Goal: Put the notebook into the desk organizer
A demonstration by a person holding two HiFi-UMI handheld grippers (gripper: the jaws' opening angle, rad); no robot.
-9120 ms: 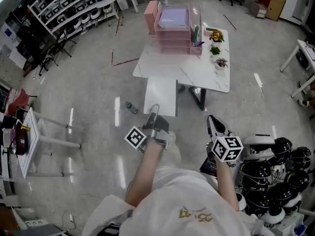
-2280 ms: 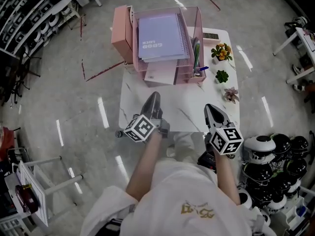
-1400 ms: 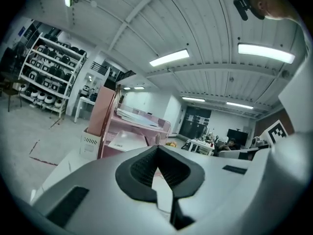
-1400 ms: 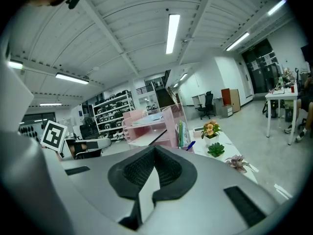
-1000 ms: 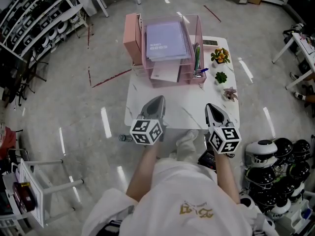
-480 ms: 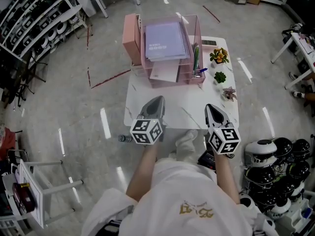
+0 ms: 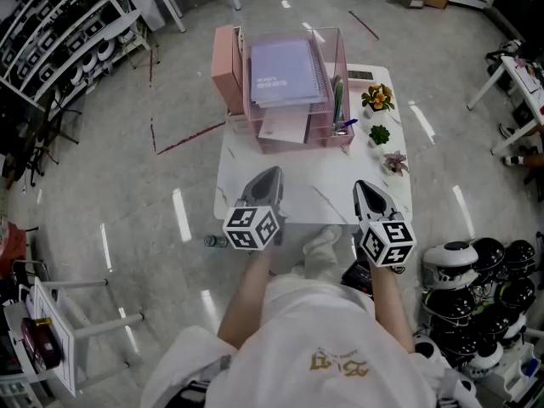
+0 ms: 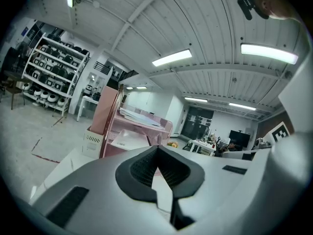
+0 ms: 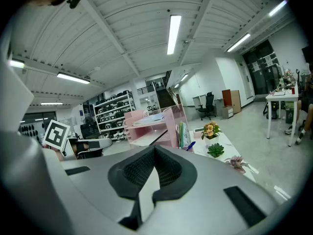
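Overhead, in the head view, the lilac spiral-bound notebook [image 7: 285,70] lies on the top tray of the pink tiered desk organizer [image 7: 228,66] at the white marble desk's [image 7: 331,185] far edge. The left claw [image 7: 270,175] and right claw [image 7: 369,187] hover over its near edge. Left gripper view: pads pressed together, nothing between. Right gripper view: likewise closed and empty.

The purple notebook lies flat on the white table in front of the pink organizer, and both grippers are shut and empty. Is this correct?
Not quite. The purple notebook lies on top of the pink organizer, not on the white table in front of it; the head view shows this. The left gripper and right gripper are indeed shut and empty.
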